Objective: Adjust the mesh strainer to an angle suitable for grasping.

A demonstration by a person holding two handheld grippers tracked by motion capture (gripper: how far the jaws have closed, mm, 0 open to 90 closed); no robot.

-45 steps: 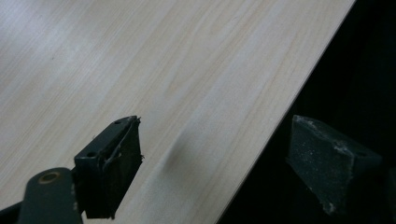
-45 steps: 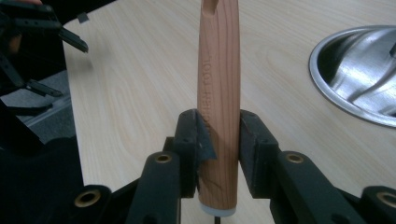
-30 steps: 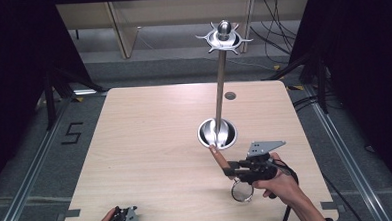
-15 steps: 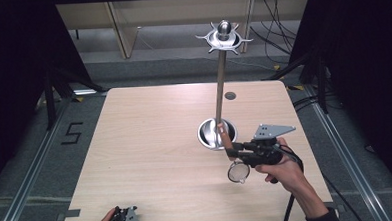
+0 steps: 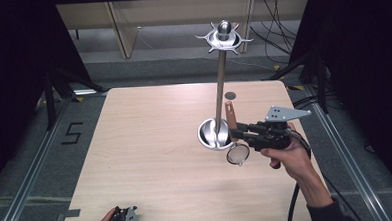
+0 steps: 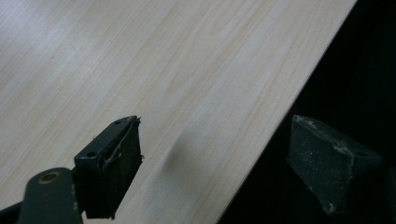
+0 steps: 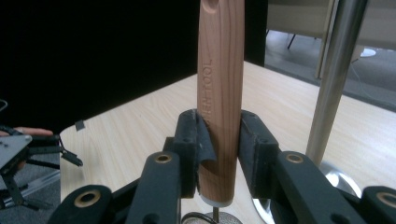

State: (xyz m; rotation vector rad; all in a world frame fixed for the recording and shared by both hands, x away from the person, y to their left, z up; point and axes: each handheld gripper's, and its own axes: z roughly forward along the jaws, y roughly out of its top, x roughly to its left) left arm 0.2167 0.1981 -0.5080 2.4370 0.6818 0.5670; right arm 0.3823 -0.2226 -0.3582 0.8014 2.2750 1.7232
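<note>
The right claw [image 5: 233, 134] is clamped on the wooden handle [image 7: 219, 93] of a small strainer [image 5: 238, 154], beside the stand [image 5: 222, 84] near the surface's right edge; lift it upright, clear of the pole; the left claw [image 6: 210, 172] gapes empty at the near edge.

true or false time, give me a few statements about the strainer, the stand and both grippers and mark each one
1. The right gripper has its fingers clamped on the wooden handle of a small mesh strainer. True.
2. The strainer hangs from a hook at the top of the metal stand. False: it is in the right gripper, low beside the stand's round base.
3. The handle points upward from the fingers. True.
4. The left gripper is shut on a spoon. False: its fingers stand apart with nothing between them, at the near edge of the table.
5. The stand lies tipped over. False: it stands upright.
</note>
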